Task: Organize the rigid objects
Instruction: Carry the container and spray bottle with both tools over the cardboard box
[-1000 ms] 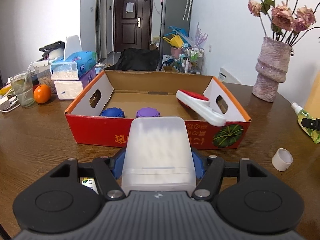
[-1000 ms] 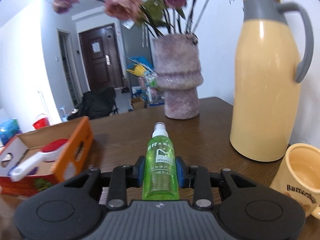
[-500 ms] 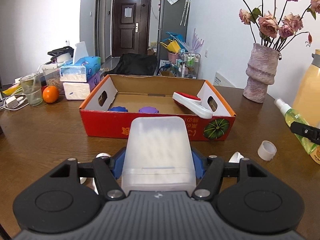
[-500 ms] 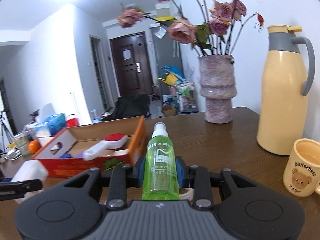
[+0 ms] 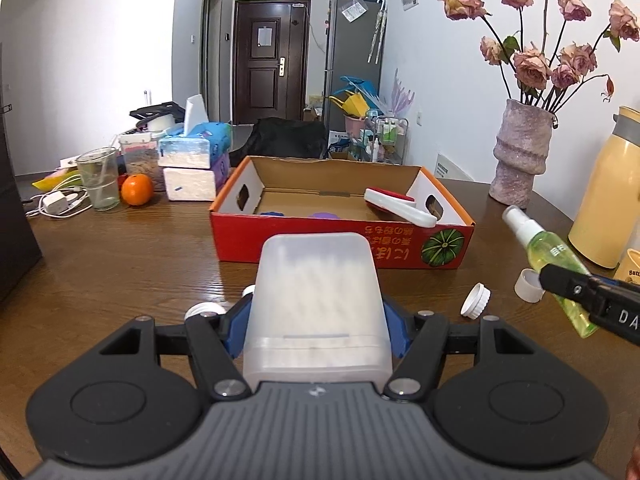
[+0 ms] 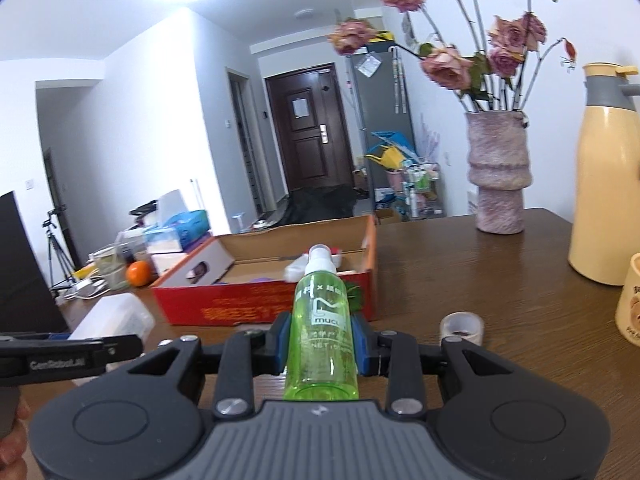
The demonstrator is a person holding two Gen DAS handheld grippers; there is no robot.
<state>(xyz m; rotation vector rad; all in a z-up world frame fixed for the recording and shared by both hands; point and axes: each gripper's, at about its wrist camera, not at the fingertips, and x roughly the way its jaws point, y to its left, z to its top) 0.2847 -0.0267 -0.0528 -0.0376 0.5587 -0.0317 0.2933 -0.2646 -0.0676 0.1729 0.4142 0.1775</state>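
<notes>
My left gripper (image 5: 316, 320) is shut on a frosted white plastic box (image 5: 318, 300), held above the wooden table in front of the red cardboard box (image 5: 340, 248). That cardboard box holds a white-and-red brush (image 5: 400, 206) and blue and purple lids. My right gripper (image 6: 322, 340) is shut on a green spray bottle (image 6: 322, 320), its white nozzle pointing toward the cardboard box (image 6: 260, 308). In the left wrist view the spray bottle (image 5: 548, 252) and the right gripper hang at the right edge. The frosted box (image 6: 116, 320) and the left gripper show at the lower left of the right wrist view.
Loose white caps (image 5: 476, 300) (image 5: 528, 286) lie on the table. A pink vase (image 5: 520, 156), yellow thermos (image 6: 604, 176) and bear mug (image 6: 628, 304) stand at the right. Tissue packs (image 5: 192, 164), a glass (image 5: 98, 184) and an orange (image 5: 137, 189) sit at the left.
Both grippers have drawn back from the cardboard box, which looks smaller now. The right gripper has swung left from the thermos toward the box, still holding the bottle.
</notes>
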